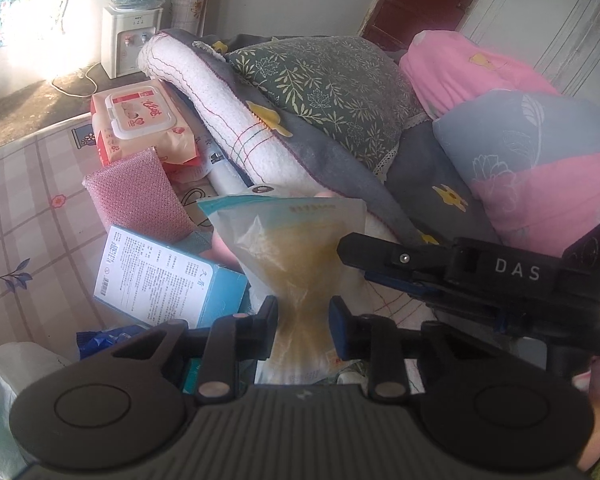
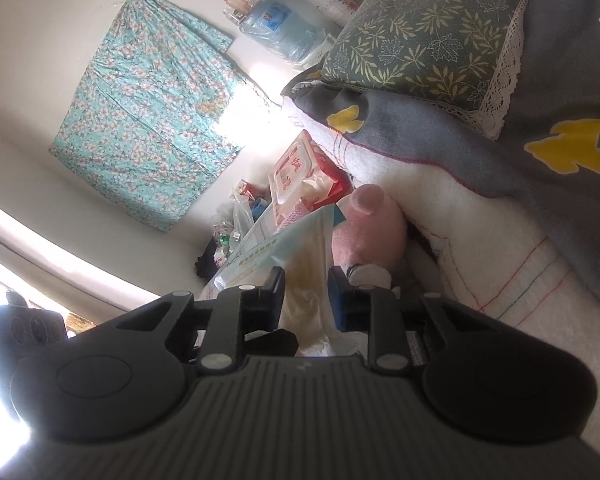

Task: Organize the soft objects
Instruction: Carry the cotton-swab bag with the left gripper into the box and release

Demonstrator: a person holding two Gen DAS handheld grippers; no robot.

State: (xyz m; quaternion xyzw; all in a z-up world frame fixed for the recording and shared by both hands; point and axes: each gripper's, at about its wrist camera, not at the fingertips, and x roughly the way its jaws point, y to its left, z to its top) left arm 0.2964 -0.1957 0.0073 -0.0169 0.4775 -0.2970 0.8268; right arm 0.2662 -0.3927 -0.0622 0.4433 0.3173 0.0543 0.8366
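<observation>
At ten o'clock the wipes pack [image 1: 140,120] is lying beside the pink sponge [image 1: 140,196]; at nine the blue box [image 1: 164,276] is resting on the bed [image 1: 28,208]; at centre the left gripper [image 1: 303,328] and right gripper [image 2: 306,294] are both clenching the pouch [image 1: 296,248]; at two o'clock the leaf-print pillow [image 1: 332,92] is sitting on the quilt [image 1: 228,112].

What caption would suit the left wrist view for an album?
Left claw pinching a translucent pouch above a cluttered bed.

Green leaf-print pillow [image 1: 332,92], pink dotted sponge [image 1: 140,196], teal floral curtain [image 2: 148,108]
</observation>
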